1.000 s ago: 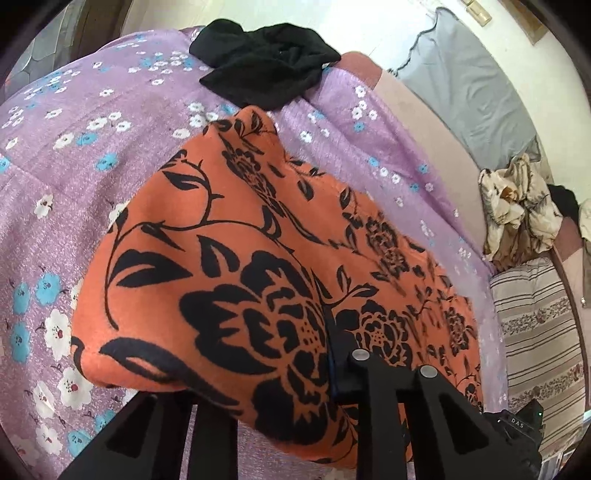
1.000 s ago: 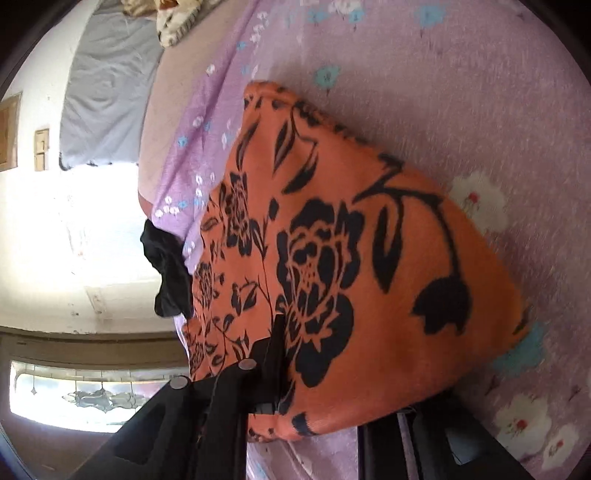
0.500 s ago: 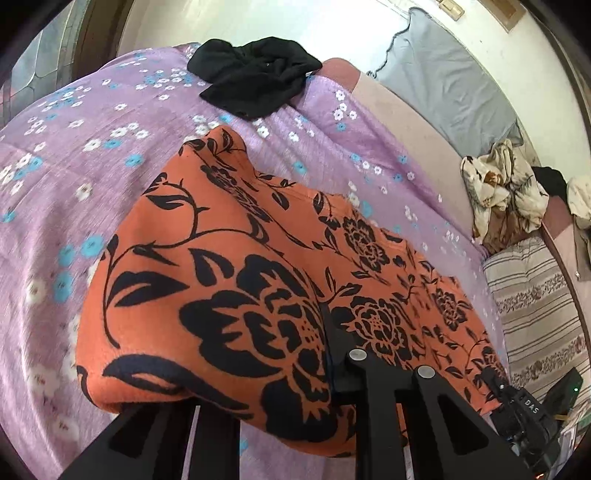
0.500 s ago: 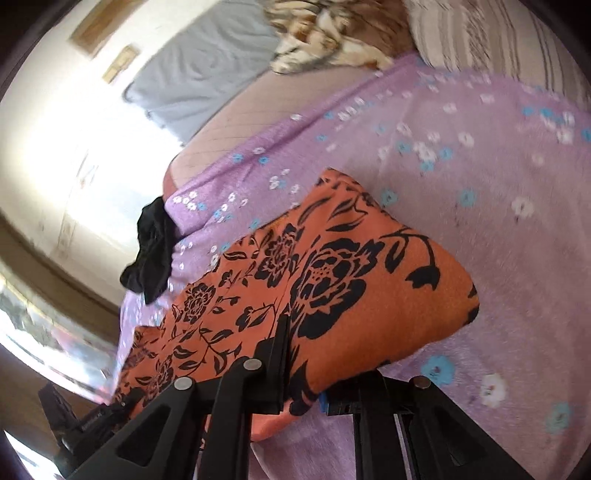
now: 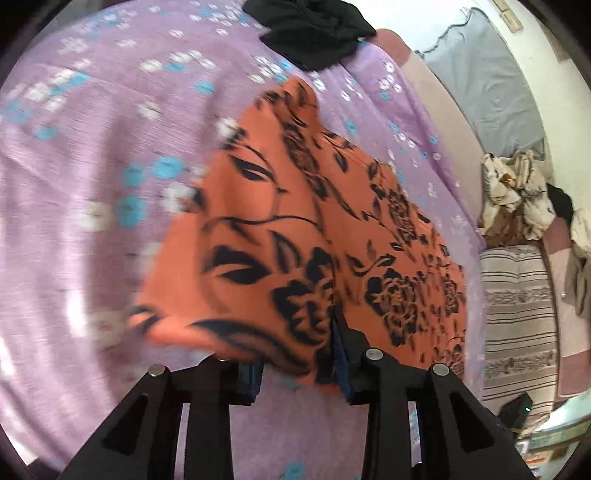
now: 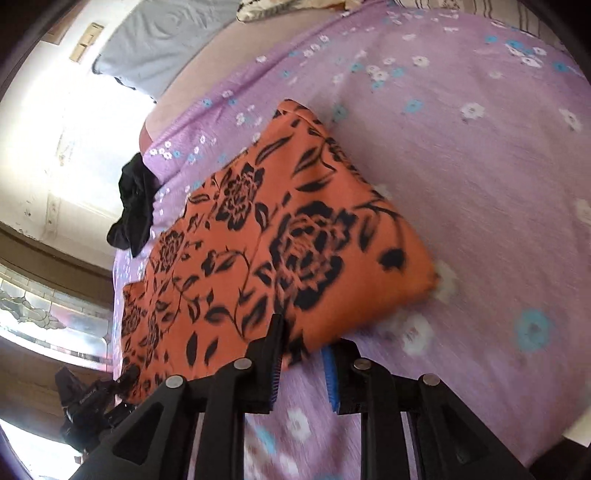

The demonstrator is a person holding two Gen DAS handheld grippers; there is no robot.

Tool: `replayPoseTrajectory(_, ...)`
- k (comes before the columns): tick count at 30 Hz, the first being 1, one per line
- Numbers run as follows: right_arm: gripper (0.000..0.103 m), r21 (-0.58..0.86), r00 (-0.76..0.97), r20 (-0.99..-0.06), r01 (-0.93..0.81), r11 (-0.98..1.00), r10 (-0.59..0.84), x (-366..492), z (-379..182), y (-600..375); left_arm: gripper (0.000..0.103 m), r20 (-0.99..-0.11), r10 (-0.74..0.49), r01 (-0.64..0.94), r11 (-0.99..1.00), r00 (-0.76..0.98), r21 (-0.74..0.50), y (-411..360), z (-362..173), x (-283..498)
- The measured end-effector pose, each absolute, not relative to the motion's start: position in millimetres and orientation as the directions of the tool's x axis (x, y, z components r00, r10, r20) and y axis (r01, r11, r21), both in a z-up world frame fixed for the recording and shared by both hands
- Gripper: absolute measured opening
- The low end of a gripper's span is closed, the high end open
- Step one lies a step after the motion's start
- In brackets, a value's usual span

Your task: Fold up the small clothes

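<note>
An orange garment with black flowers [image 5: 303,229] lies folded over on the purple floral bedspread [image 5: 110,122]. My left gripper [image 5: 299,373] has its jaws apart, with the garment's near edge draped between and over them. In the right wrist view the same garment [image 6: 280,243] lies flat, and my right gripper [image 6: 303,369] is open with the garment's near corner resting between its jaws. The other gripper [image 6: 88,402] shows at the garment's far end. The left wrist view is motion-blurred.
A black garment [image 5: 314,29] lies crumpled at the far side of the bed. A grey pillow [image 5: 487,85], a beige patterned cloth heap [image 5: 513,188] and a striped cushion [image 5: 517,317] lie to the right. A window [image 6: 48,314] is beyond the bed.
Both grippers' jaws have spread from shut on the garment's edge to apart. The garment has dropped onto the bedspread, and the left wrist view has swung and blurred.
</note>
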State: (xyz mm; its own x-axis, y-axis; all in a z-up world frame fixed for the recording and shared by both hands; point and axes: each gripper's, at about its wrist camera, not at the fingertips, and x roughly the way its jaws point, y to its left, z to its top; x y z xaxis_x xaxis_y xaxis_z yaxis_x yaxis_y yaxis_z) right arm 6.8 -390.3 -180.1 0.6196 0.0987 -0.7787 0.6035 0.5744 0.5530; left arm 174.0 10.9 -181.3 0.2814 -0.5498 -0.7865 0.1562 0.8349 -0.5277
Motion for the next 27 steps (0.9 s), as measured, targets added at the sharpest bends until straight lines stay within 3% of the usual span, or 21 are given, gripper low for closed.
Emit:
replayPoseTrajectory(2, 0.023, 0.535, 0.607, -0.790, 0.606, 0.588, 0.093, -6.8, -173.2, -389.6, 0.035, -0.784, -0.515, 0.153, 0.856, 0.345, -0.495, 24.3, -169.1, 162.8)
replayPoseTrajectory(10, 0.024, 0.595, 0.722, -0.690, 0.529, 0.604, 0.048, 12.7, -136.6, -391.9, 0.032, -0.750, -0.412, 0.182, 0.909, 0.517, -0.374, 18.5, -142.1, 155.7)
replayPoseTrajectory(14, 0.024, 0.605, 0.709, -0.705, 0.580, 0.546, 0.028, 28.1, -157.9, -413.1, 0.032, -0.699, -0.364, 0.222, 0.931, 0.616, -0.289, 7.4, -122.0, 148.9)
replayPoseTrajectory(16, 0.022, 0.569, 0.632, -0.774, 0.666, 0.483, 0.041, 31.4, -182.7, -425.6, 0.032, -0.665, -0.329, 0.196, 0.943, 0.670, -0.270, 11.0, -112.0, 146.3)
replayPoseTrajectory(18, 0.022, 0.655, 0.675, -0.732, 0.660, 0.370, 0.093, 22.9, -196.8, -437.9, 0.032, -0.607, -0.274, 0.165, 0.959, 0.746, -0.229, 16.0, -98.9, 139.5)
replayPoseTrajectory(20, 0.022, 0.647, 0.676, -0.733, 0.658, 0.387, 0.077, 24.1, -188.5, -441.9, 0.035, -0.540, -0.240, 0.155, 0.968, 0.806, -0.199, 16.5, -85.9, 132.4)
replayPoseTrajectory(22, 0.024, 0.621, 0.682, -0.731, 0.655, 0.430, 0.018, 30.0, -175.9, -443.1, 0.050, -0.503, -0.250, 0.181, 0.966, 0.827, -0.182, 7.7, -82.1, 128.7)
replayPoseTrajectory(25, 0.024, 0.682, 0.743, -0.668, 0.596, 0.424, 0.031, 50.9, -166.4, -451.3, 0.055, -0.568, -0.329, 0.288, 0.943, 0.754, -0.163, -19.8, -94.6, 140.0)
replayPoseTrajectory(27, 0.024, 0.677, 0.750, -0.661, 0.584, 0.447, 0.021, 69.0, -161.4, -456.6, 0.055, -0.671, -0.331, 0.335, 0.933, 0.664, -0.129, -45.4, -118.6, 156.9)
